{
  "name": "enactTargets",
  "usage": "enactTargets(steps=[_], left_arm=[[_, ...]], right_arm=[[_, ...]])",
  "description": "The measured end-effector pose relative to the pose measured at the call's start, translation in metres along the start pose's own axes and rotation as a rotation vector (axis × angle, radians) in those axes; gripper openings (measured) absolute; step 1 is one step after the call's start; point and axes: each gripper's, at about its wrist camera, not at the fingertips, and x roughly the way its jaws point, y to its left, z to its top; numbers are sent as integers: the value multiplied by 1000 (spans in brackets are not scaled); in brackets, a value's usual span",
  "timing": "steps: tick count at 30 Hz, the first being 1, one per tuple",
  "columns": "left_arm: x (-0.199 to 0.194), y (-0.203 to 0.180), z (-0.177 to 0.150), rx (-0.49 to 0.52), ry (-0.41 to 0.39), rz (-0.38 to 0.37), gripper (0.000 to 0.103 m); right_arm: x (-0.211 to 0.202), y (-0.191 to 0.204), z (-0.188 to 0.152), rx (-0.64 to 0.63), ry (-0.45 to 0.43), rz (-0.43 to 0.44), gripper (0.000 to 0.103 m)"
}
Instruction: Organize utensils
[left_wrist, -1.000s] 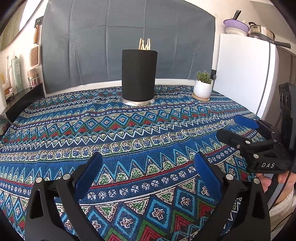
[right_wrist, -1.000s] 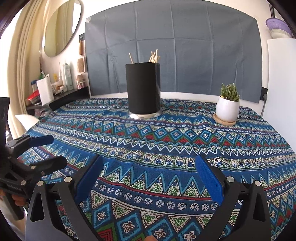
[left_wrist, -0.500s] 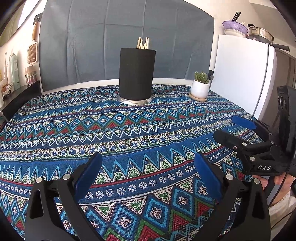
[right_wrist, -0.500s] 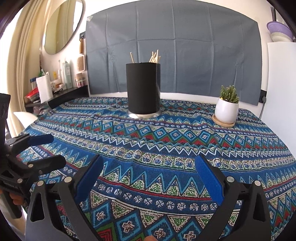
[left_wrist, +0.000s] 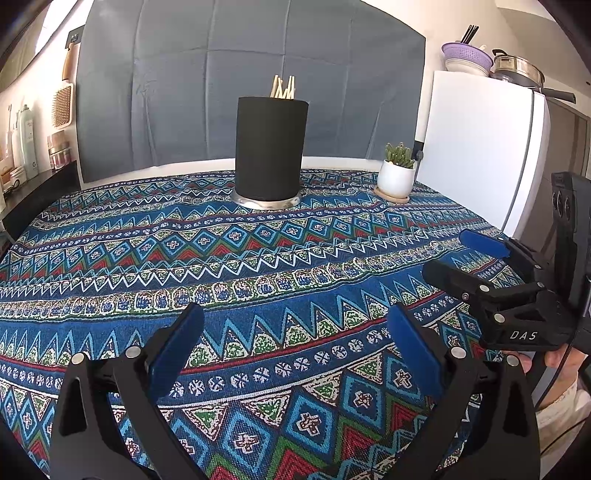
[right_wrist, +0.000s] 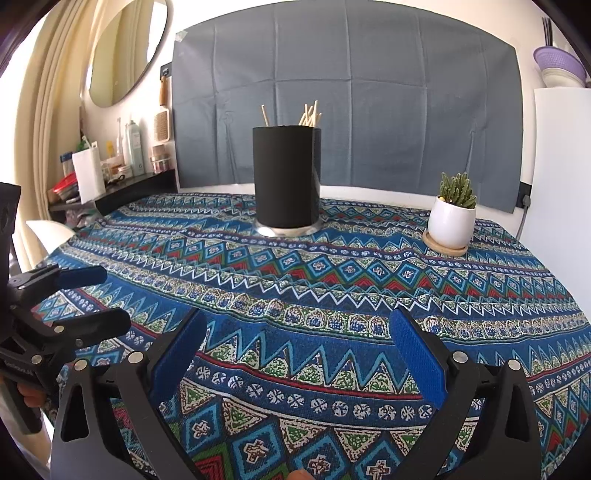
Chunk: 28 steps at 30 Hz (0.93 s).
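- Wooden chopsticks stand in a black holder at the far middle of the tabletop.
- A little cactus pot sits to its right.
- The left gripper has wide fingers, holding nothing.
- The right gripper too.
- Both hover at the near edge.

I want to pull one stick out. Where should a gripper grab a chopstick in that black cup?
Probably the lone chopstick: grip the bare tip above the black holder's rim, coming from above. It leans apart from the bunched chopsticks, leaving finger room. Both the left gripper and right gripper are open.
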Motion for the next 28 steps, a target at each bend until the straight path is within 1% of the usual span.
enactTargets(steps=[28], left_arm=[[3,3,1,-8,13,-9,97]], right_arm=[[-3,2,0,-4,-8,-5,95]])
